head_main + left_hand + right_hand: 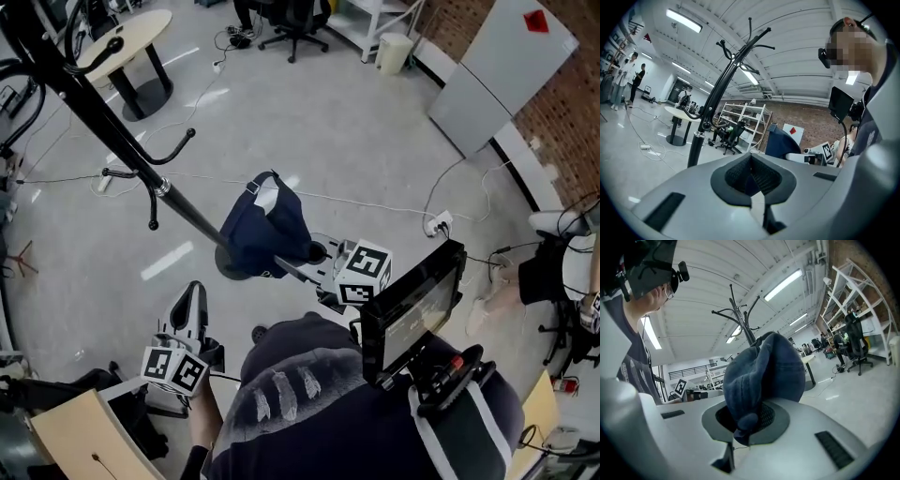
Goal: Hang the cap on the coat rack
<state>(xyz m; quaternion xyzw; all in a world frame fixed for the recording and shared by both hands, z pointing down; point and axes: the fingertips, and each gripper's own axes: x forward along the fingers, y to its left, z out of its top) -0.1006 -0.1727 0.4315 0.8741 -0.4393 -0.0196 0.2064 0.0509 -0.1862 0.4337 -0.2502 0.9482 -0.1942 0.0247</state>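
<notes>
Nearest the head camera, a dark shirt [300, 394] and a small screen [412, 305] are seen, with both grippers held out just beyond them. The cap [267, 230] is clamped in the right gripper [317, 253]: in the right gripper view its fingers [765, 416] are closed almost fully on a bunched fold of the blue fabric [764, 376], and the rest of the cap is lifted clear above them. The left gripper [192, 292] is held low and to the side, with its fingers [766, 177] drawn together and nothing between them.

The pick-up is judged done, since the cap is off any surface and carried in the air. The hanging is not yet done. The coat rack [122, 141] is seen slanting across the head view, and its hooks [173, 150] are bare and well apart from the cap, which is held near the lower pole. In the right gripper view the hooks [738, 310] are seen behind and above the cap. Raising the cap and setting it over one hook is what is left.
</notes>
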